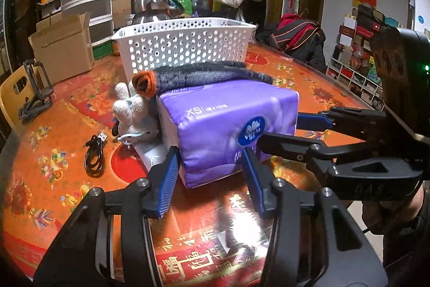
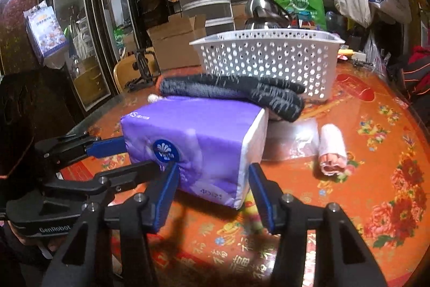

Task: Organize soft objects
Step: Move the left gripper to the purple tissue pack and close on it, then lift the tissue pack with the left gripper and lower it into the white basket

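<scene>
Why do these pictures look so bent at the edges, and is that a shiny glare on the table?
Left wrist view: fisheye lens bows the room, corners go black; a white glare sits on the glossy tablecloth below the purple tissue pack. Right wrist view: same bowing; the tongs cast a dark shadow on the cloth, and the dark glove looks streaked and soft.

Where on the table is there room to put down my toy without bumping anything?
The table is bare in front of the rolled pink cloth, out to the right edge. Another bare patch lies left of the black cable. It is crowded in the middle: purple tissue pack, dark glove, white plush toy, with the white basket behind.
</scene>
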{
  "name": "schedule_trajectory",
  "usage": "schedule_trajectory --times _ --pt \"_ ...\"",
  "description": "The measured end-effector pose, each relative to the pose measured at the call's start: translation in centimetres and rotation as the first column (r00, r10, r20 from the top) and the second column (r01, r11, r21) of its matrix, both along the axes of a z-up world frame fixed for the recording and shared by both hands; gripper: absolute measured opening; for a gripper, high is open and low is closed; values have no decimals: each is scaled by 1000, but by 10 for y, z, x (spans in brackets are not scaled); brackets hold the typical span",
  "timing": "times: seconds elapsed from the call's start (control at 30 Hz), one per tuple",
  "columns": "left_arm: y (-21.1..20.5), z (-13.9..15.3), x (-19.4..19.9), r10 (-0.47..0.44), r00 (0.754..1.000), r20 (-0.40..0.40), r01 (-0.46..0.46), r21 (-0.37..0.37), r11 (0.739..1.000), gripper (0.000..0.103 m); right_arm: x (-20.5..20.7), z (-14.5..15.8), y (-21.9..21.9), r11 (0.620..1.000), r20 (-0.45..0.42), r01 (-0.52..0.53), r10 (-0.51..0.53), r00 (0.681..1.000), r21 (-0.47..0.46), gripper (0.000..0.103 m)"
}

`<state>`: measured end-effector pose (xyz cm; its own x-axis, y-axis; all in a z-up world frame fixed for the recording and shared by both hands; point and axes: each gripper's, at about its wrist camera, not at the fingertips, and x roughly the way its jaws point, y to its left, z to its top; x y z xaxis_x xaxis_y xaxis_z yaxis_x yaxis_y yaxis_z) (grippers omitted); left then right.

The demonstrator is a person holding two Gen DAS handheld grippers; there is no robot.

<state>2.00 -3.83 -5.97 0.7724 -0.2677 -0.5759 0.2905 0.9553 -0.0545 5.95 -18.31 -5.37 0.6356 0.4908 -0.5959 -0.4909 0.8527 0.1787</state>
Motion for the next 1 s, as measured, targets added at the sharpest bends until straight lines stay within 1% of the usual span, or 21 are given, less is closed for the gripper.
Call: schedule_trajectory --times 0.1,0.2,0.43,0.53,0.73,0.87,1.0 --pt "-1 10 -8 1 1000 20 0 -5 1000 45 -8 10 0 1000 27 5 -5 1000 -9 53" --pt "0 20 -16 -10 1000 26 11 -30 999 45 -18 21 -2 1000 56 12 -12 998 -12 53" --pt "-3 45 -34 -3 997 77 5 -25 1000 45 -33 44 -5 1000 110 18 -18 994 -3 53" --pt "-3 59 -41 -2 994 106 6 -36 999 45 -37 56 -6 1000 139 24 -24 990 1 53" --pt "-5 81 -38 3 990 138 4 -48 999 45 -34 75 -7 1000 179 23 -22 984 0 53" --pt "-1 97 -26 0 989 150 11 -74 997 45 -24 87 -8 1000 197 7 -9 980 9 53" --pt "3 110 -13 1 986 165 13 -83 996 45 -14 96 -9 1000 205 -13 9 979 20 53"
